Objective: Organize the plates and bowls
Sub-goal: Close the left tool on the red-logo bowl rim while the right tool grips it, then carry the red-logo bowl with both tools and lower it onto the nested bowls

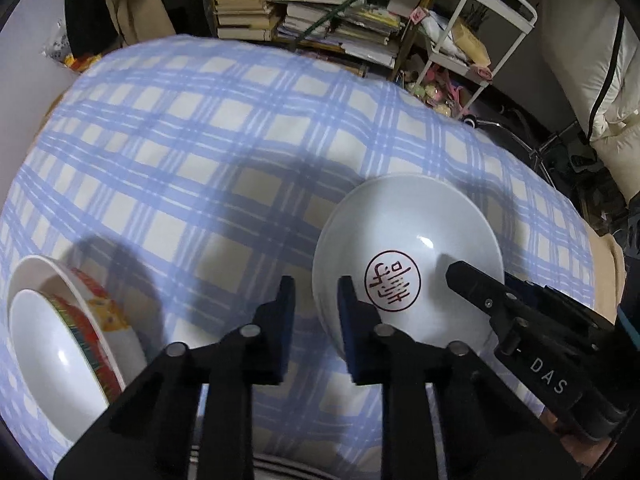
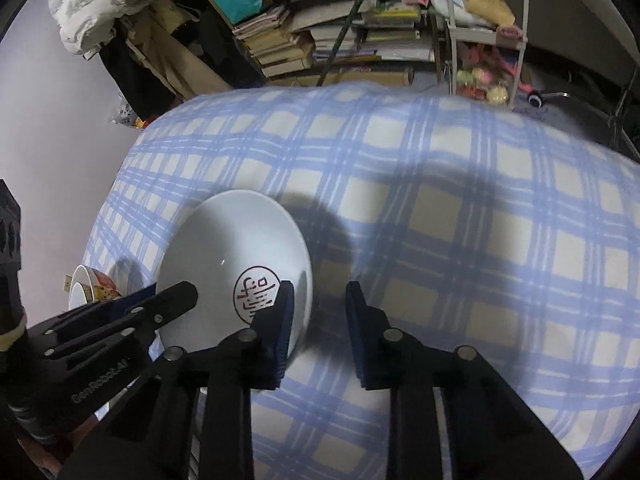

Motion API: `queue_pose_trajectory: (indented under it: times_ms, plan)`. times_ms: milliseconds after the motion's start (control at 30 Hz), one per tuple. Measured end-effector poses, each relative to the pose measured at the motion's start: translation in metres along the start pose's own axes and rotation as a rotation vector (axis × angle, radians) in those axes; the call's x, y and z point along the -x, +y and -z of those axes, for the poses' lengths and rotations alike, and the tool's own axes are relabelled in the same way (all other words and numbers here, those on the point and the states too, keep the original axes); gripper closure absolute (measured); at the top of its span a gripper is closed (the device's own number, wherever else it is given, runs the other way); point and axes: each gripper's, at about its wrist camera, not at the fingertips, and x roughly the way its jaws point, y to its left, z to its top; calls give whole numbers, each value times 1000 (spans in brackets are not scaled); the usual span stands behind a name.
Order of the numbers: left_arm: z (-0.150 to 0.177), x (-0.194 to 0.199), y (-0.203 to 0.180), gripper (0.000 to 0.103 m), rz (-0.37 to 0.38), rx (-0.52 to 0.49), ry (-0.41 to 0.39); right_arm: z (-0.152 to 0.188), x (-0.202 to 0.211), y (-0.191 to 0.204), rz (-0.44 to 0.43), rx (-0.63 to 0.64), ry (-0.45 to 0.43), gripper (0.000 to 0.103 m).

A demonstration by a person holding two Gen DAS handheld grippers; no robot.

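A white bowl with a red round seal mark point(image 1: 404, 256) point(image 2: 236, 256) stands on the blue checked cloth. My left gripper point(image 1: 316, 304) is open and straddles its left rim, one finger outside and one inside. My right gripper point(image 2: 320, 308) is open and straddles its right rim, the left finger inside the bowl. Each gripper shows in the other's view: the right one point(image 1: 520, 316) and the left one point(image 2: 120, 320). A white bowl nested in a bowl with a red and yellow pattern point(image 1: 68, 340) point(image 2: 90, 288) sits at the far left.
The table point(image 1: 240, 160) point(image 2: 460, 240) is covered by the blue and cream checked cloth. Behind it stand a shelf of stacked books point(image 1: 320, 12) point(image 2: 340, 20) and a white wire rack point(image 1: 472, 52) point(image 2: 484, 40) with small items. A wall is at the left.
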Motion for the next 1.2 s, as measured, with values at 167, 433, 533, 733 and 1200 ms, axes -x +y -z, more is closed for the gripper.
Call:
queue_pose_trajectory:
  times_ms: [167, 433, 533, 733, 1200]
  plan:
    - [-2, -8, 0, 90, 8, 7, 18, 4, 1, 5, -25, 13, -9, 89]
    - [3, 16, -6, 93, -28, -60, -15, 9, 13, 13, -30, 19, -29, 91]
    - [4, 31, 1, 93, -28, -56, -32, 11, 21, 25, -33, 45, -53, 91]
    - [8, 69, 21, 93, -27, -31, -79, 14, 41, 59, -54, 98, -107, 91]
    - [40, 117, 105, 93, -86, 59, -123, 40, 44, 153, -90, 250, -122, 91]
